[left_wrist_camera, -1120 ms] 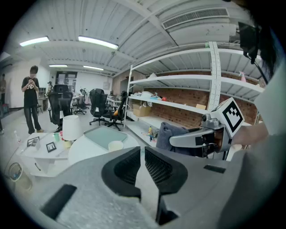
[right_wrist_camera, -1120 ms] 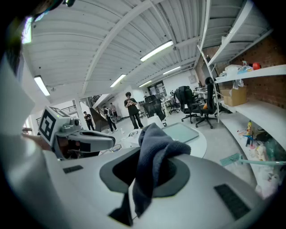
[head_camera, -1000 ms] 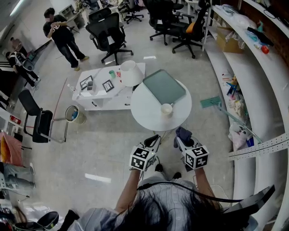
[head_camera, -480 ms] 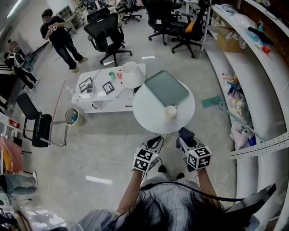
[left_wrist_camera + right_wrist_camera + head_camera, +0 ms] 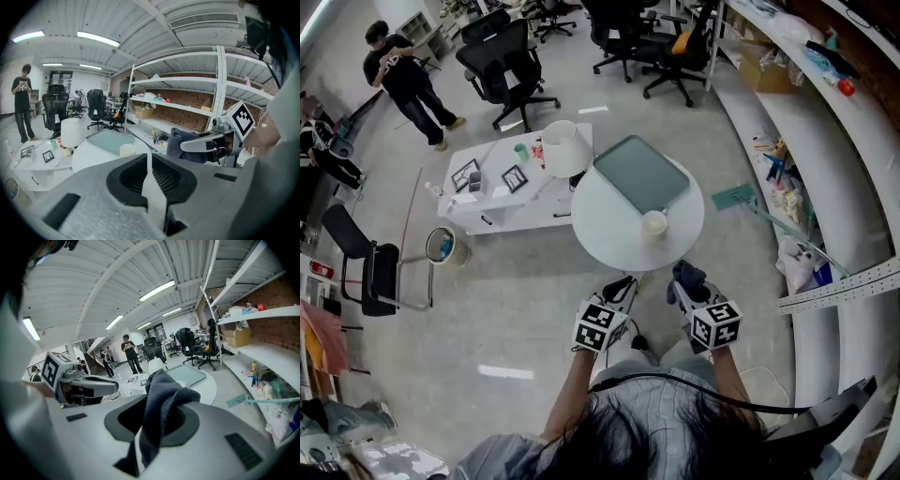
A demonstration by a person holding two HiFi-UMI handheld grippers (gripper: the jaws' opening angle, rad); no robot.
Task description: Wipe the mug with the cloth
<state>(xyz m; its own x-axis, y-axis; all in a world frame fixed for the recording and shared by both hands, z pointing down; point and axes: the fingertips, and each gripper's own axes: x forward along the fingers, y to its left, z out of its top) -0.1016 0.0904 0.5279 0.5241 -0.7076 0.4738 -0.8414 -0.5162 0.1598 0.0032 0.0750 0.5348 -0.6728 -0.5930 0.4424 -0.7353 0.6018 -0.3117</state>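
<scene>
A cream mug (image 5: 654,223) stands on the round white table (image 5: 614,234), near its front right; it also shows in the left gripper view as the mug (image 5: 127,150). My right gripper (image 5: 682,284) is shut on a dark blue cloth (image 5: 161,406), which bunches up out of its jaws just short of the table's near edge. That cloth (image 5: 687,275) is also seen from above. My left gripper (image 5: 623,290) is shut with nothing in it, level with the right one and to its left.
A grey-green tray (image 5: 641,174) lies on the far half of the round table. A white lampshade (image 5: 562,148) and small frames sit on a low white table (image 5: 502,202) to the left. Office chairs (image 5: 504,64), a standing person (image 5: 398,80) and curved shelving (image 5: 811,141) ring the area.
The round table and mug have drawn slightly nearer to both grippers and shifted in the view. Both grippers keep the same pose side by side, the cloth still held.
</scene>
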